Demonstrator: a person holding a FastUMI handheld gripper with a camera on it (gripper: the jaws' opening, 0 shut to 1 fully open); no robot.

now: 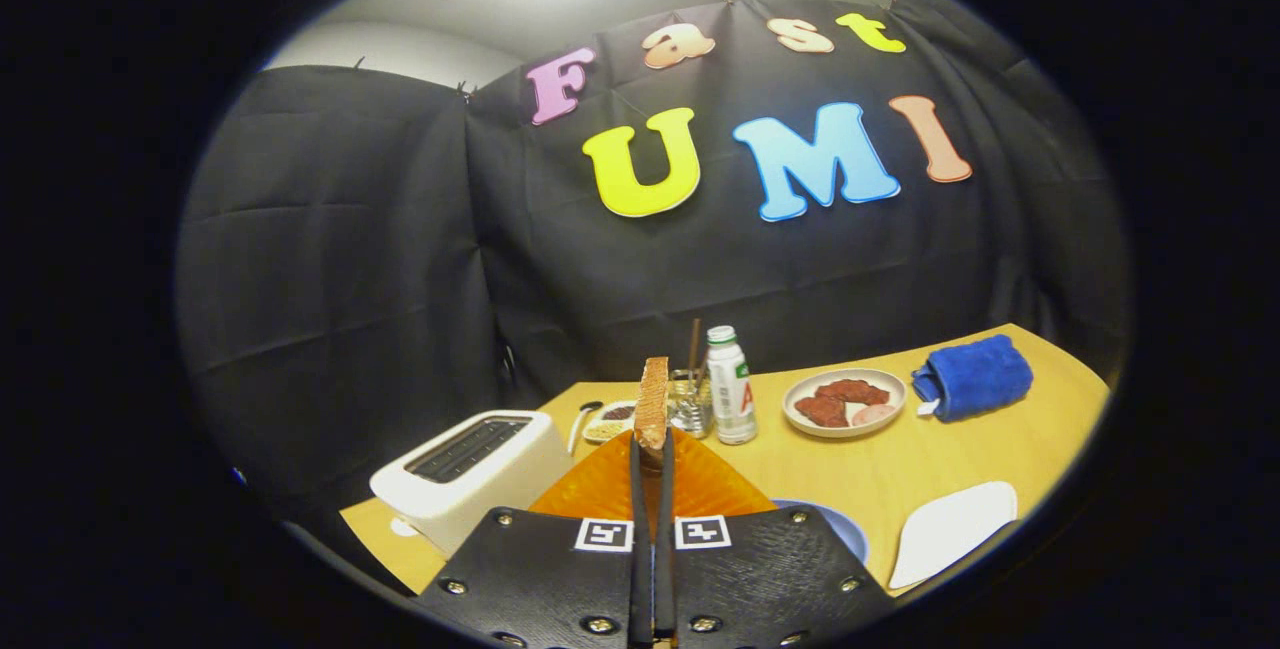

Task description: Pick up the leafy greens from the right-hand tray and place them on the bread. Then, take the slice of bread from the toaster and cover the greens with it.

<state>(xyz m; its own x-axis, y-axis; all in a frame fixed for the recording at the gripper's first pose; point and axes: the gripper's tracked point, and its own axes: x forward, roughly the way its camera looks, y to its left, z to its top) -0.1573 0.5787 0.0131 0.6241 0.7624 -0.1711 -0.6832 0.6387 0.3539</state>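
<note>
Bread slice held edge-on and upright in the tongs, lifted above the worktop.

The tongs' two fingers lie nearly together and press on the slice's lower end from both sides, so the slice stands just ahead of their tips. Below the fingers lies an orange tray, and to its right the rim of a bluish plate shows. Near and left stands the white toaster. Beyond the slice are a glass jar with a brown stick in it and a white bottle; left of them lies a small dish. Farther right sit a plate of reddish slices and a blue cloth. A white flat piece lies near, at the right.
</note>
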